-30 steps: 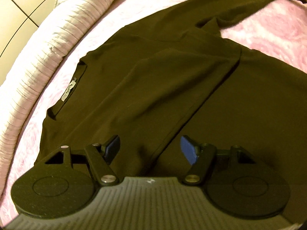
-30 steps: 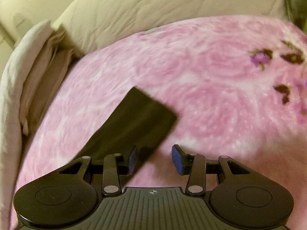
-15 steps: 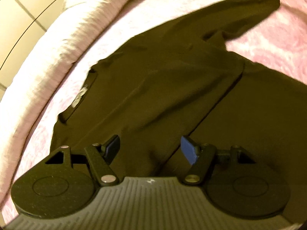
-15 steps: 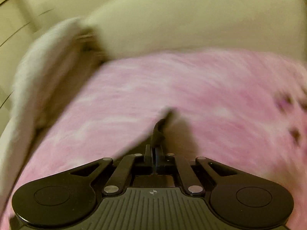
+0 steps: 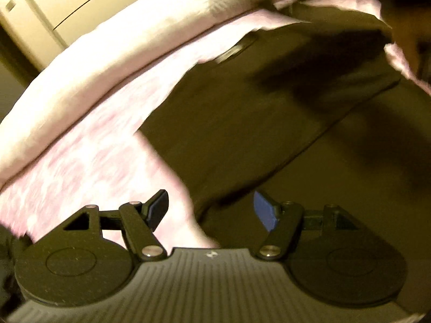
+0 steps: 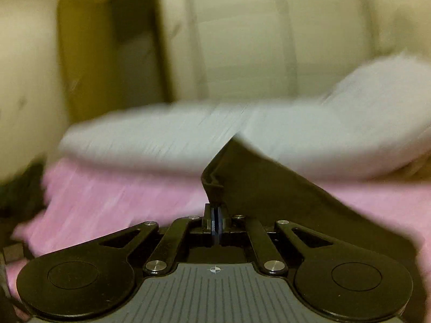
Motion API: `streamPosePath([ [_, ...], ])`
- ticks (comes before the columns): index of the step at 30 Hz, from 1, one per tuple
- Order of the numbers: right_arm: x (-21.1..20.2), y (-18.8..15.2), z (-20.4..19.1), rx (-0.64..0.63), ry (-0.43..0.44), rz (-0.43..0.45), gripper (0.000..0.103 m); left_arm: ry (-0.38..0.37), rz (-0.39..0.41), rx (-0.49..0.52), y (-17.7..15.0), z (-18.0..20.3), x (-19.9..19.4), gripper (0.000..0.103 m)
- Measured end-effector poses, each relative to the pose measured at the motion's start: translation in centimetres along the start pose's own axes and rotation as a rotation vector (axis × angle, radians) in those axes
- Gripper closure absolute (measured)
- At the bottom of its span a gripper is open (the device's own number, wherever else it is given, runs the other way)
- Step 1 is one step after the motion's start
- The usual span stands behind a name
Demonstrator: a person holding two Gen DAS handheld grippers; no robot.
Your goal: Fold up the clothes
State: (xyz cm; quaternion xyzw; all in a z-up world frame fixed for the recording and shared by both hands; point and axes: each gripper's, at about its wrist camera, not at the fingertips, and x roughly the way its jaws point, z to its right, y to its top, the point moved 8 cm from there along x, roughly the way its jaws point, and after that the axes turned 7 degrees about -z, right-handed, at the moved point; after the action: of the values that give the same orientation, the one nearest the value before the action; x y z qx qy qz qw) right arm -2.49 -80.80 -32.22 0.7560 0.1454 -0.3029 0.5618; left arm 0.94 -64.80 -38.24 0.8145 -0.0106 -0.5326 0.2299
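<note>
Left wrist view. Left gripper [image 5: 211, 210] spread wide, nothing between its blue pads [image 5: 265, 211]. It hangs over the lower edge of a dark shirt [image 5: 269, 113], right pad above the cloth, left pad above the pink blanket [image 5: 89, 161]. Shirt lies flat on the blanket, filling the frame from centre out to 3 o'clock. One side folded over the body; the fold edge runs as a diagonal line from about 6 toward 2 o'clock. Collar with a pale label [image 5: 234, 49] toward 12 o'clock. White bedding [image 5: 121, 43] bunched along the blanket from 9 to 12 o'clock; pale cabinet panels [image 5: 80, 2] behind at 11 o'clock. Picture blurred.

Right wrist view. Right gripper [image 6: 216, 222] fully closed, pinching the end of the sleeve [image 6: 269, 185], which is lifted off the bed and trails away toward 4 o'clock. Pink blanket [image 6: 113, 202] beneath, white bedding [image 6: 167, 137] across the middle, wall and dark doorway [image 6: 132, 40] beyond. Heavy blur.
</note>
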Motion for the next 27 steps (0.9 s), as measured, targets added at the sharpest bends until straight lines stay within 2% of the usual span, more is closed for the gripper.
streamPosePath([
  [2,3.5,-2.6,-1.9,0.002,-0.004,-0.091,0.102,0.008,-0.011,-0.026,-2.2,-2.1,0.1,0.037],
  [6,6.5,-4.3,-2.6,0.016,-0.035,-0.173,0.102,0.010,-0.041,-0.070,-6.0,-5.4,0.8,0.037],
  [9,6.2,-3.5,-3.5,0.012,-0.070,-0.169,0.102,0.000,-0.045,-0.085,-7.3,-6.7,0.9,0.037],
  [13,4.1,0.6,-5.5,0.039,-0.075,-0.016,0.102,-0.014,-0.026,-0.101,-7.9,-7.8,0.6,0.037],
  [15,4.3,1.5,-7.3,0.030,-0.049,0.008,0.102,-0.020,-0.018,-0.108,-8.1,-8.2,0.6,0.037],
  [17,6.3,0.5,-9.3,-0.026,-0.021,-0.047,0.102,-0.024,-0.017,-0.107,-8.2,-8.5,0.8,0.037],
  [20,7.4,-1.2,-10.1,-0.066,0.010,-0.125,0.101,-0.026,-0.008,-0.105,-8.0,-8.8,1.0,0.037],
  [21,7.7,-1.7,-10.3,-0.078,0.019,-0.151,0.099,-0.028,-0.005,-0.105,-7.9,-8.9,1.1,0.037],
  [26,9.3,-4.4,-11.2,-0.138,0.069,-0.280,0.072,-0.054,0.007,-0.084,-6.5,-8.0,2.0,0.037],
  [27,8.5,-4.4,-10.8,-0.132,0.065,-0.277,0.070,-0.063,0.012,-0.075,-6.0,-7.6,2.3,0.037],
])
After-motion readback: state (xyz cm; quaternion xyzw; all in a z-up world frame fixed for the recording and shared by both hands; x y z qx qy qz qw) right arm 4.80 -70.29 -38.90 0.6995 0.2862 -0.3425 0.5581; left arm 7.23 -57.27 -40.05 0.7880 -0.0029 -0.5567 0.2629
